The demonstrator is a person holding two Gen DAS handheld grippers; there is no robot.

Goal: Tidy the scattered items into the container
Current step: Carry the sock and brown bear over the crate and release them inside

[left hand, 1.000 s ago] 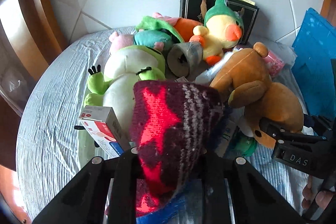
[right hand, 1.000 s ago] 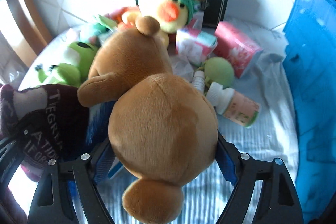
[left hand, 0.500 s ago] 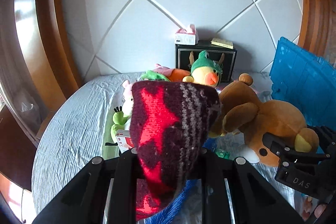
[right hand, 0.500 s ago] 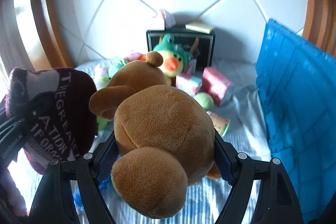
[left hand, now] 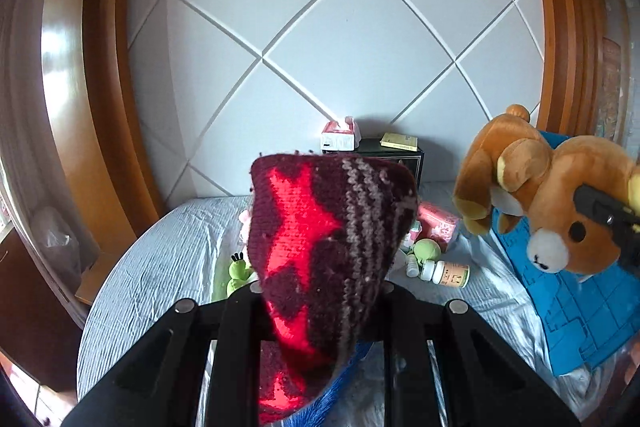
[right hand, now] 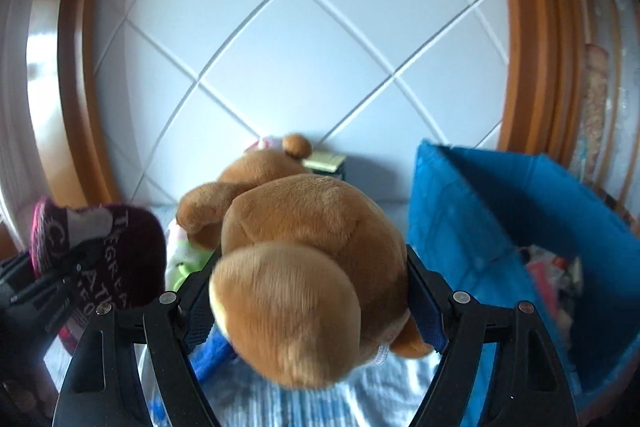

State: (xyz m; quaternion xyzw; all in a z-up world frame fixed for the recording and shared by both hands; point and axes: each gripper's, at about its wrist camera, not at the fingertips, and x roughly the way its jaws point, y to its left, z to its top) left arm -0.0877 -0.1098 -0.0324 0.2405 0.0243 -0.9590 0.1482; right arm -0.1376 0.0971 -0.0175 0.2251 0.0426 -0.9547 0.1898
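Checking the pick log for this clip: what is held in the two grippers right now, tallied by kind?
Plush toys: 1, the brown bear
Knitted hats: 1, the maroon star hat
Total: 2

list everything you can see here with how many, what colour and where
knitted hat: one, maroon with red stars, in left gripper
teddy bear: one, brown, in right gripper
container: one, blue, right side
bottle: one, white cap, lying on bed
green ball: one, beside bottle
pink packet: one, on bed
black box: one, by headboard
tissue box: one, on black box
left gripper: black, shut
right gripper: black, clamping bear
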